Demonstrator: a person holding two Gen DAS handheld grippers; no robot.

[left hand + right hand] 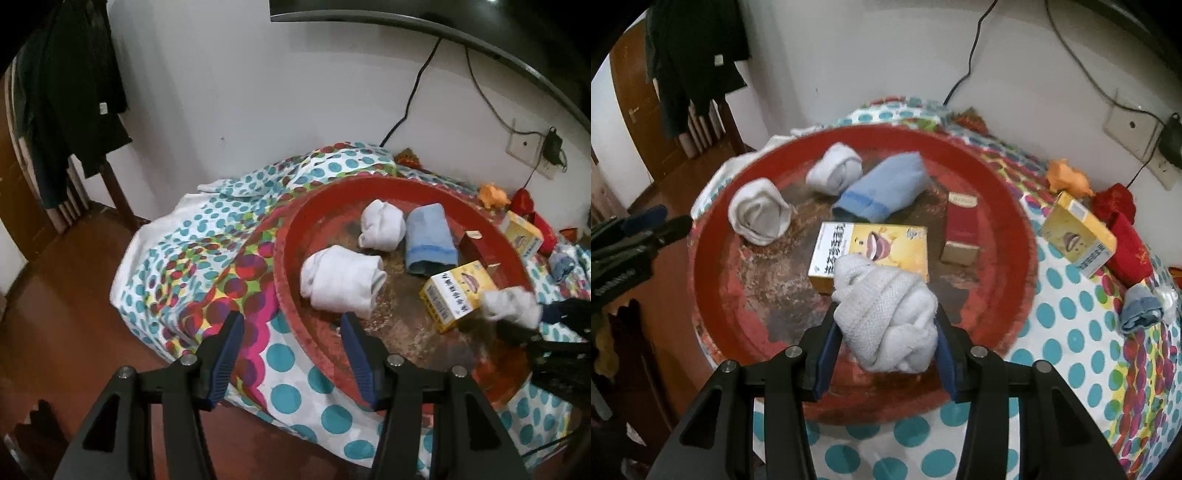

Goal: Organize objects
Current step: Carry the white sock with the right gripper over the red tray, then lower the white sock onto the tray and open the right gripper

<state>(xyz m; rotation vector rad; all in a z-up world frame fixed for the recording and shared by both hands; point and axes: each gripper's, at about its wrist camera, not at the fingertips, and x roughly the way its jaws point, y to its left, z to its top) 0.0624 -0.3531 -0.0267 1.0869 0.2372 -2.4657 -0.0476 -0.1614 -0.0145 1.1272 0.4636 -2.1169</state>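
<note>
Over the round red tray [1015, 236] on the spotted bedsheet [1067, 332], right gripper [884, 332] jaws clamp a rolled white sock [886, 310] while left gripper [291, 354] jaws gape empty

We look down from the left wrist, steeply and close, over the near-left rim of the red tray [291, 236]. From the right wrist we face down closer, tray [1008, 206] filling the middle. Both views share the tray, dotted cloth [184, 258] and white wall [258, 92].
</note>
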